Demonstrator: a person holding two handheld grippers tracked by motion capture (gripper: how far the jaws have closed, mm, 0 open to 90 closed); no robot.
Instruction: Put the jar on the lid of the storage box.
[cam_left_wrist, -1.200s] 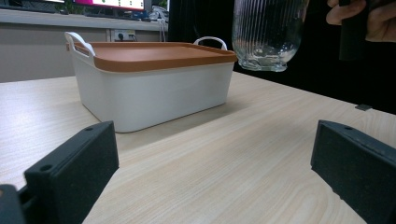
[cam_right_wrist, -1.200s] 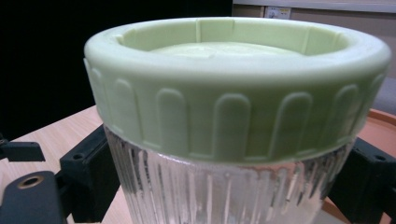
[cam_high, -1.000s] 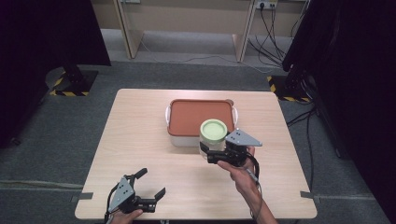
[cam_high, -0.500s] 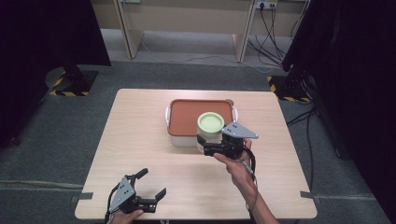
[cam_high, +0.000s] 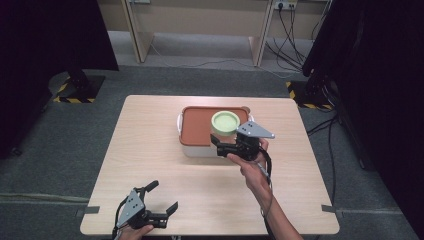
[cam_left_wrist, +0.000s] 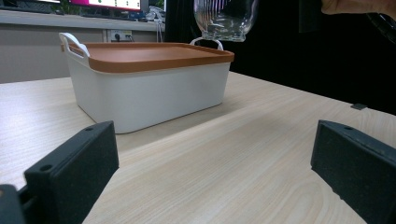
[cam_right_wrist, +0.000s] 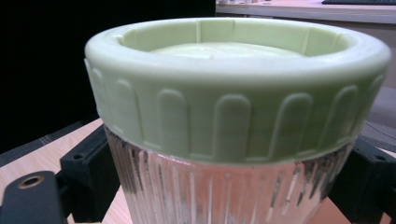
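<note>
I have the right hand-held gripper (cam_high: 223, 146) clamped on the ribbed glass jar (cam_right_wrist: 224, 191), its black jaws pressed against the glass just under the pale green lid (cam_right_wrist: 233, 88). In the high view the jar hangs above the near right part of the orange-lidded white box (cam_high: 197, 131); in the left gripper view its glass base (cam_left_wrist: 225, 19) floats clear of the box lid (cam_left_wrist: 154, 50), not touching it.

The left hand-held gripper (cam_high: 162, 202) rests near the front left corner of the worktop (cam_high: 150, 150), jaws spread wide with nothing between them, well apart from the box.

As I judge it, the step in hand is setting the jar down on the box lid. To do that well I would keep the jar upright, since the grip sits high on the glass and a tilt could let the smooth ribs slip between the jaws. I would bring it a little further in from the near edge so the whole base lands on the flat of the lid rather than on its raised rim. Then lower slowly until the base seats, and only then ease the jaws apart. The box lid may flex, so I would watch for wobble before pulling back.
</note>
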